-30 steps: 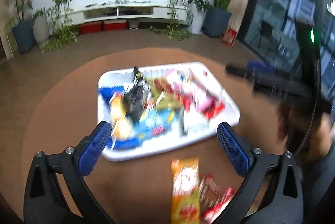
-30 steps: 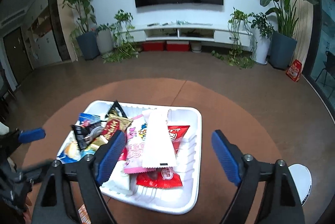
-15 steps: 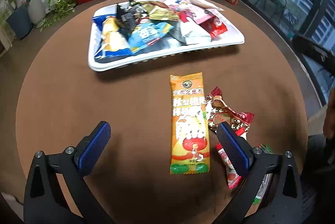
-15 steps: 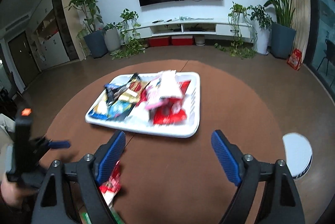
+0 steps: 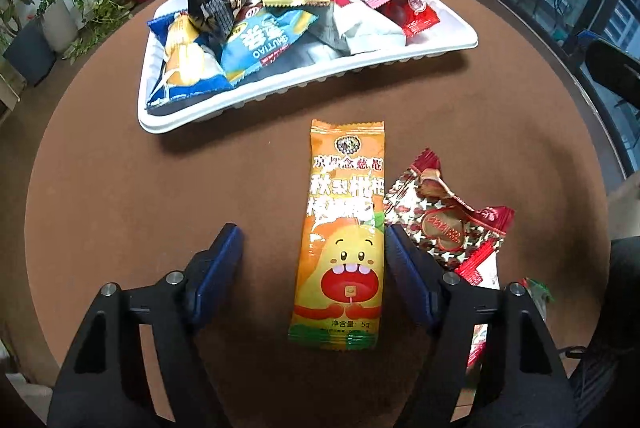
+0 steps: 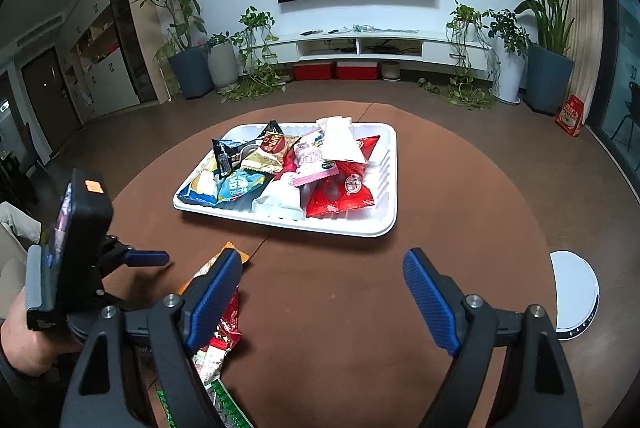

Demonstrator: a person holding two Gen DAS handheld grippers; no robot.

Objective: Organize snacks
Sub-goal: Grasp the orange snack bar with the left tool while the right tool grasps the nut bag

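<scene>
Left gripper [image 5: 310, 260]: I hold it low over the round brown table [image 5: 100, 188], jaws spread wide and gripping nothing; one blue pad [image 5: 218, 268] sits over bare table.
Orange snack packet [image 5: 342, 228]: lies flat and lengthwise between my left jaws, close against the right-hand pad, well clear of the left-hand one.
Red-and-silver wrapped snack [image 5: 448, 216]: just beside the orange packet, outside the right-hand pad and partly hidden behind it; more wrappers lie under that finger, too covered to identify.
White tray [image 5: 440, 48]: farther across the table, heaped with snack bags, apart from the loose packets.
Right gripper [image 6: 322, 294]: I see it hanging above bare table, jaws wide apart and empty, the tray beyond them; the loose snacks peek out past its left pad [image 6: 214, 294].
</scene>
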